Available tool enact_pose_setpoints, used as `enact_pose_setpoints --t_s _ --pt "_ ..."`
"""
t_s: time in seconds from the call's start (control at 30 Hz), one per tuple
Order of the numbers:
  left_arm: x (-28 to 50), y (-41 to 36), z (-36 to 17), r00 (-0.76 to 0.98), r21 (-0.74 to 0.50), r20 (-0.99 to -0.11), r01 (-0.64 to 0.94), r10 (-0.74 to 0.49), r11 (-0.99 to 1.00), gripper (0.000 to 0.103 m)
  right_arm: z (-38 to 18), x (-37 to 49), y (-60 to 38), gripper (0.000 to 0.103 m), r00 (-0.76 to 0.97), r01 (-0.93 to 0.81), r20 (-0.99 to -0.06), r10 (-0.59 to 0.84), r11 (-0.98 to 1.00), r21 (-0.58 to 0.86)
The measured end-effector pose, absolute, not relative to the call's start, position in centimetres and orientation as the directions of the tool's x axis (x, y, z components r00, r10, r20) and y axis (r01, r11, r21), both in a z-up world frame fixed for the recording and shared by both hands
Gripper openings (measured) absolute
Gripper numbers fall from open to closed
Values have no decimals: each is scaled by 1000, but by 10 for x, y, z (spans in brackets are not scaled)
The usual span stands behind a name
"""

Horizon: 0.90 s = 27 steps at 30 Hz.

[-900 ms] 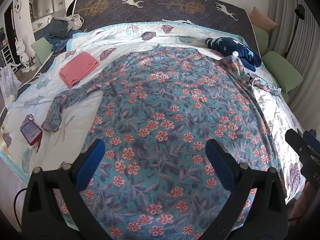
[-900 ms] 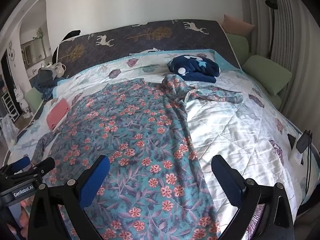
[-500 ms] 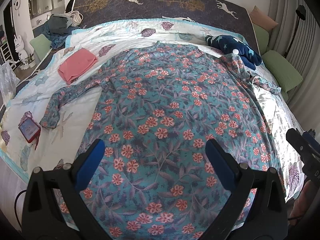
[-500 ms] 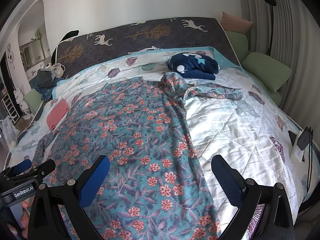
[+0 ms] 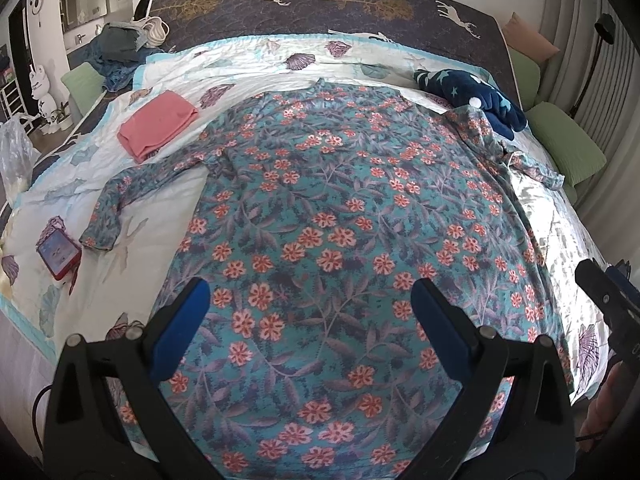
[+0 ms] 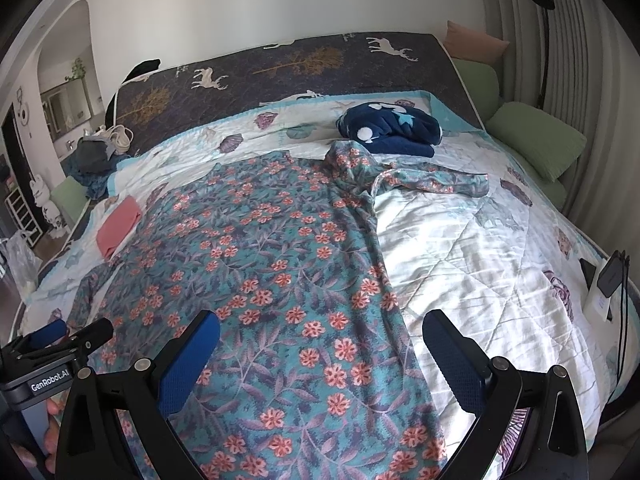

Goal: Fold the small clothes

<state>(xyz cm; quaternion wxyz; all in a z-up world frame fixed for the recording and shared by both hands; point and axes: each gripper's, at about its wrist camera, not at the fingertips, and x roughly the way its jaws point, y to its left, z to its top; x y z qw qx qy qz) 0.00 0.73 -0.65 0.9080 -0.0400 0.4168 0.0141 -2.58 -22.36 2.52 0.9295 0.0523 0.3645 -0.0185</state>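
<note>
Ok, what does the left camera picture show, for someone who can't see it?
A flowery teal dress lies spread flat on a bed, the open left gripper above its hem. A folded pink cloth sits to the left.

A quilted bed (image 6: 480, 248) carries a spread floral dress (image 5: 340, 220), pink folded cloth (image 5: 158, 126), navy bundle (image 6: 394, 126) and phone (image 5: 59, 254).

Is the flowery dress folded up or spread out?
Spread out. The flowery dress lies flat across the bed, one sleeve stretched sideways; the other sleeve is bunched.
</note>
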Motion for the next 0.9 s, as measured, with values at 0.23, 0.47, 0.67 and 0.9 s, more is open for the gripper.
enact_pose_setpoints --t_s 0.23,0.47,0.67,0.9 --pt "0 7 -7 660 -71 -751 -58 -15 996 100 26 -26 -222 103 735 61 -678 10 995 81" --pt "-1 11 -9 690 -111 -722 -56 -42 992 100 25 -26 -222 103 737 57 -676 10 995 77" --pt "-2 12 -10 706 -104 -707 -54 -36 993 100 25 -24 -220 103 742 54 -671 6 996 69" --pt "-2 11 -11 705 -106 -709 -55 -37 993 100 24 -24 -220 103 742 52 -670 6 996 66"
